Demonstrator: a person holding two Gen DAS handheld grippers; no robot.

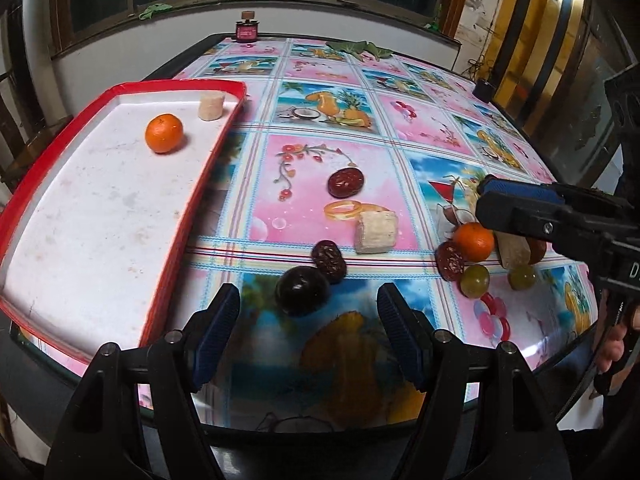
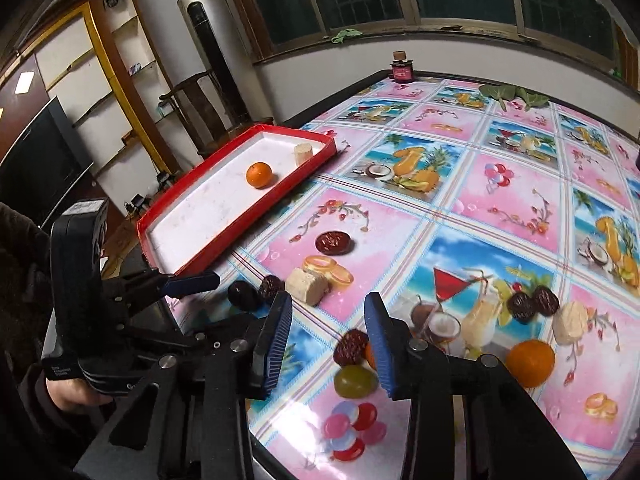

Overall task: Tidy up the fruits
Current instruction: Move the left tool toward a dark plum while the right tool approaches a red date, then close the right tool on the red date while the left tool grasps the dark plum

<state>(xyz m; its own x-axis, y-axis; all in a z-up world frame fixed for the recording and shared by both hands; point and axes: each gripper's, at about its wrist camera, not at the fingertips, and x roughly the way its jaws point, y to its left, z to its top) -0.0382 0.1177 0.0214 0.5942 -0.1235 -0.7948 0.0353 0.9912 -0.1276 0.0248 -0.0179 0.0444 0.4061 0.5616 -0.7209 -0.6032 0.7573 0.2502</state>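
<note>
I see a red-rimmed tray (image 1: 192,196) with a white floor at the tabletop's left edge, holding an orange (image 1: 163,133) and a pale cut chunk (image 1: 212,106) near its far end. Loose on the cloth lie a dark plum (image 1: 302,290) touching a wrinkled red date (image 1: 329,261), another date (image 1: 345,182), a beige block (image 1: 376,232), and a cluster with a second orange (image 1: 474,241) and green grapes (image 1: 474,281).

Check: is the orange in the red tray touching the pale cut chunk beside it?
Apart. In the left wrist view, white tray floor shows between the orange and the pale chunk in the red tray; the right wrist view shows the same gap.
</note>
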